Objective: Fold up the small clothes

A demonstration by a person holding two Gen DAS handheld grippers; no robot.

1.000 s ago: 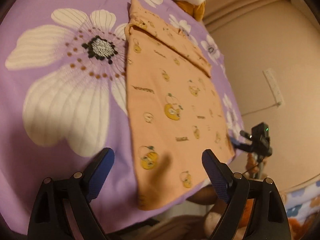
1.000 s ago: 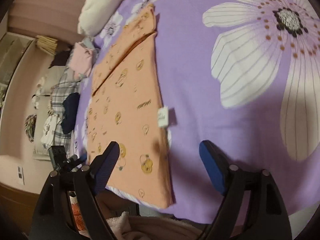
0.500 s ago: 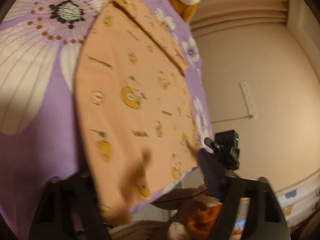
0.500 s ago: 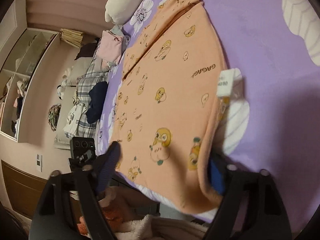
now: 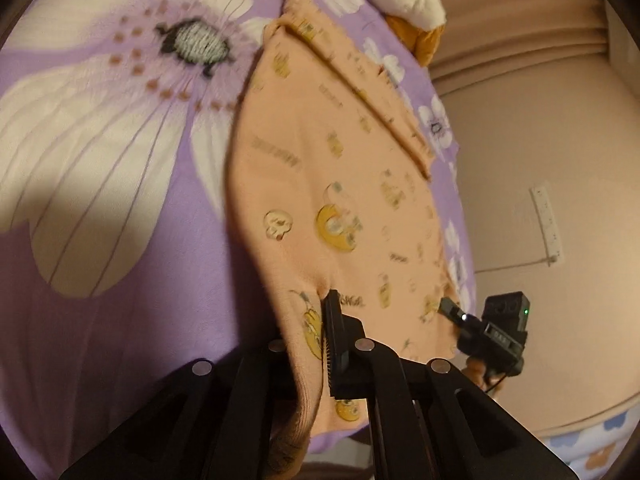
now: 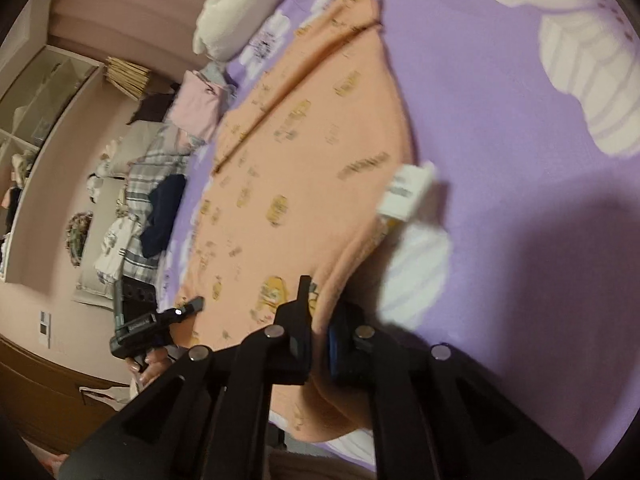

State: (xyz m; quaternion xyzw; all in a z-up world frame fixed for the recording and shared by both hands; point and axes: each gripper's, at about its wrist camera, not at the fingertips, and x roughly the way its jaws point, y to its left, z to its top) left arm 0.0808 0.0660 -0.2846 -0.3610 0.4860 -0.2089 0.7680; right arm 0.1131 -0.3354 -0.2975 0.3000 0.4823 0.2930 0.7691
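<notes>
Both grippers have closed in since a second ago: the left gripper [image 5: 324, 344] and right gripper [image 6: 318, 332] now pinch the near-edge corners of the peach duck-printed cotton garment [image 5: 340, 184] on the purple flowered bedspread [image 5: 120, 160]; jaws have just been closing on cloth; sleeve folded, lengthwise fold remains.

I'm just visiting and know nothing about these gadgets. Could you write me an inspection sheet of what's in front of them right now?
Surface: purple flowered bedspread.
Job's things: orange printed garment lying flat, white tag at its edge.
Clutter: white pillow; clothes pile beside the bed.
Grippers: left gripper and right gripper have just closed, each pinching the garment's near edge.
Cables: nothing seen clearly.
Surroundings: pink wall, shelves.
</notes>
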